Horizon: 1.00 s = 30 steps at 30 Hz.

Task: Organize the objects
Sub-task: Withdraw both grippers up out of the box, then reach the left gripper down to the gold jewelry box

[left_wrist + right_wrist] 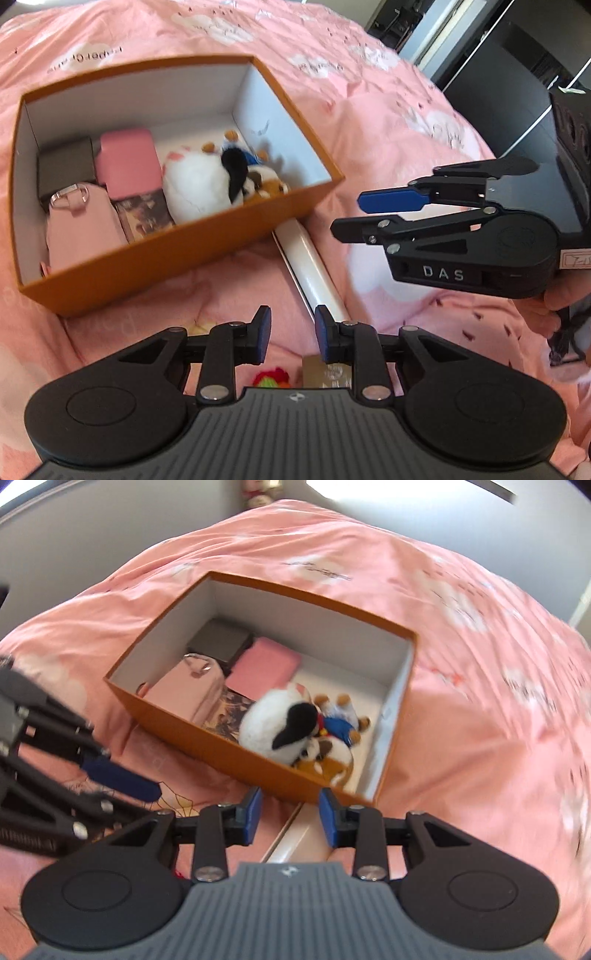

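Note:
An orange box (177, 258) with white inner walls sits on the pink bedspread. Inside lie a grey case (66, 166), a pink case (127, 162), a pale pink pouch (83, 229), a printed card (144, 214), a white plush (192, 188) and small bear dolls (269, 186). My left gripper (291, 332) hovers near the box's front corner, open with nothing between its pads. My right gripper (351, 214) hangs to the right of the box, open and empty. The right wrist view shows the orange box (258, 768) beyond my right gripper (291, 801).
A long white flat piece (310, 273) lies against the box's near corner. A small red and green item (269, 380) and a pale card (325, 373) lie under the left gripper. Dark furniture (517, 74) stands beyond the bed's right edge.

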Each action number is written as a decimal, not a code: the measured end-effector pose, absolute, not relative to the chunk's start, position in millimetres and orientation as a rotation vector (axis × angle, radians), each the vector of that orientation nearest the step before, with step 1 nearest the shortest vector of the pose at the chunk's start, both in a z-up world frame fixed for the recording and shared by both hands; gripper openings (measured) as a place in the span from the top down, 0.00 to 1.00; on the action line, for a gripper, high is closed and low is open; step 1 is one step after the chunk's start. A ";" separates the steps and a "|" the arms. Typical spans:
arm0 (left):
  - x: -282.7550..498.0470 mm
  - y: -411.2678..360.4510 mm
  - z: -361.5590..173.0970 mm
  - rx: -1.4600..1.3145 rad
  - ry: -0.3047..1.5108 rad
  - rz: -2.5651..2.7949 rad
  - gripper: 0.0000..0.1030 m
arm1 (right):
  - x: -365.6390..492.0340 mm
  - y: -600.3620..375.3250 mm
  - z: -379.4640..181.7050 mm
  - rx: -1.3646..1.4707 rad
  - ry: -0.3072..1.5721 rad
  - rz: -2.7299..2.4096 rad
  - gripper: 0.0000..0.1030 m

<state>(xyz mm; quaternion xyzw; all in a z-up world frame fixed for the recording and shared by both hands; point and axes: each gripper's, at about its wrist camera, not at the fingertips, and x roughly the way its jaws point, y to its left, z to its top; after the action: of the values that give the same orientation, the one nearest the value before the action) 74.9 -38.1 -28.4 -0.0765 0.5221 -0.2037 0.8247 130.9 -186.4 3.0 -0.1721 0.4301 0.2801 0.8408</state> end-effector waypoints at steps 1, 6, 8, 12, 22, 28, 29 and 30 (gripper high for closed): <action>72.9 -39.9 -31.2 -0.164 1.121 -0.438 0.72 | 126.0 -190.3 -3.4 -0.328 0.919 0.554 0.65; 64.2 -43.8 -43.1 -0.168 1.156 -0.440 0.62 | 103.8 -208.4 -20.7 -0.189 0.970 0.407 0.65; 62.8 -44.1 -47.6 -0.182 1.176 -0.444 0.58 | 94.0 -213.0 -26.8 -0.159 0.990 0.371 0.65; 58.4 -44.2 -56.7 -0.218 1.203 -0.447 0.50 | 76.5 -217.4 -36.2 -0.140 1.024 0.335 0.65; 54.1 -49.6 -74.9 -0.242 1.265 -0.431 0.39 | 58.2 -218.6 -52.5 -0.091 1.082 0.335 0.65; 55.9 -43.8 -83.6 -0.284 1.287 -0.417 0.38 | 58.9 -222.1 -60.6 -0.054 1.120 0.336 0.65; 56.8 -42.1 -86.5 -0.302 1.294 -0.419 0.37 | 59.4 -222.5 -61.4 -0.049 1.125 0.338 0.65; 57.3 -40.2 -89.5 -0.322 1.302 -0.420 0.37 | 60.0 -222.7 -62.1 -0.046 1.129 0.339 0.65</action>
<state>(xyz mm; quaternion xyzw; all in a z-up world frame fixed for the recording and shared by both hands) 57.3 -40.2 -89.5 -0.1481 0.5986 -0.1932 0.7632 60.0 -222.7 -62.1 -0.0217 0.5323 0.1600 0.8310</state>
